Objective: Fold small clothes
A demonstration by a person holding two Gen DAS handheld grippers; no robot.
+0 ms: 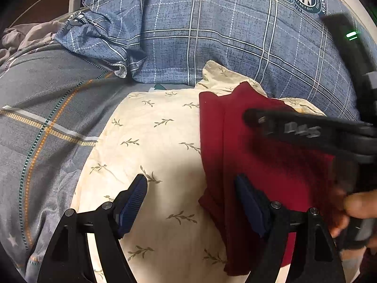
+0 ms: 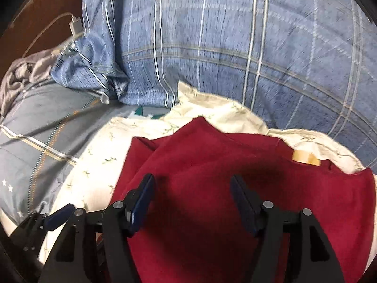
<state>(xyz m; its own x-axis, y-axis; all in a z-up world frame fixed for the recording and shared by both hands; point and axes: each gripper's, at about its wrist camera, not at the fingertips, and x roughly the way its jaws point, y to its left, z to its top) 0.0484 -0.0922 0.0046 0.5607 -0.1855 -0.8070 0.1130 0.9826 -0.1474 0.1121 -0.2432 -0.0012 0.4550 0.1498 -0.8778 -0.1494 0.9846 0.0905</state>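
Note:
A dark red garment lies partly folded on a cream leaf-print cloth; it fills the lower middle of the right wrist view. My left gripper is open and empty, over the garment's left edge, with one finger on each side of it. My right gripper is open and empty, just above the garment. The right gripper also shows blurred in the left wrist view, over the garment's right part. A tan label shows at the garment's far right edge.
A blue plaid pillow lies right behind the cream cloth. A grey plaid bedsheet covers the left. A white charger with cable lies at the far left by the headboard. The left gripper shows at the lower left of the right wrist view.

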